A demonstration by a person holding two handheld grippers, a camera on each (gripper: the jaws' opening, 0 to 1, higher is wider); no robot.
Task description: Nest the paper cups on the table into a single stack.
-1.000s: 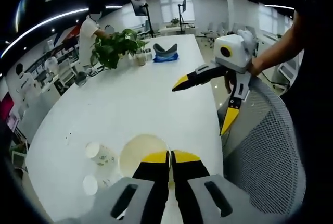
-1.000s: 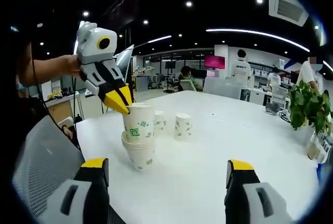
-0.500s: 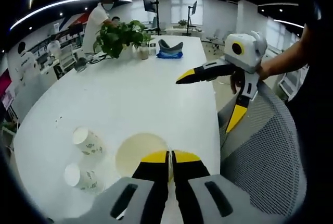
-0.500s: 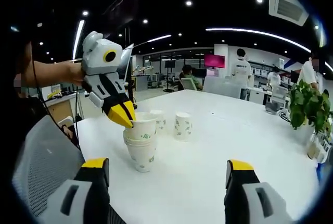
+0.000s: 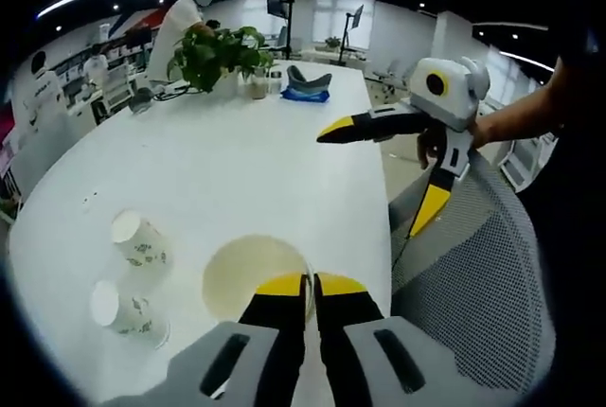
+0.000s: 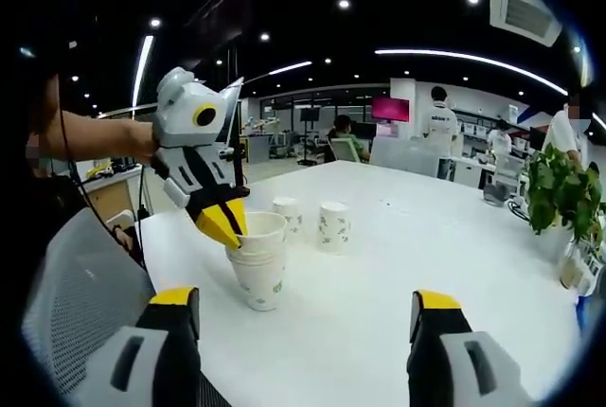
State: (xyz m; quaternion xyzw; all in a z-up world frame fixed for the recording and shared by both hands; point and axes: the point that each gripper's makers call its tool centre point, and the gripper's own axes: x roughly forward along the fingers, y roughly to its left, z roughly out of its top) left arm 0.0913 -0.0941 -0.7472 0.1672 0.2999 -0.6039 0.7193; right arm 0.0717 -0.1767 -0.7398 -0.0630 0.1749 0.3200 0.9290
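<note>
Lowered since the earlier frames, the top paper cup [image 6: 262, 233] now sits nearly seated in the stack [image 6: 258, 279] at centre-left of the right gripper view. Left gripper [image 6: 222, 226] remains clamped on its rim. Right gripper [image 6: 305, 317] hangs with jaws wide apart. Two loose cups [image 6: 332, 227] stand behind the stack, still unnested.

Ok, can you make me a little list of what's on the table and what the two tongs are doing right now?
Stack: nested paper cups near the table's edge
Left tongs: shut on the rim of the top cup
Right tongs: open, held in the air above the table edge, holding nothing
Loose cups: two standing upright behind the stack
Table: white
Also there: leafy plant at the far end
</note>
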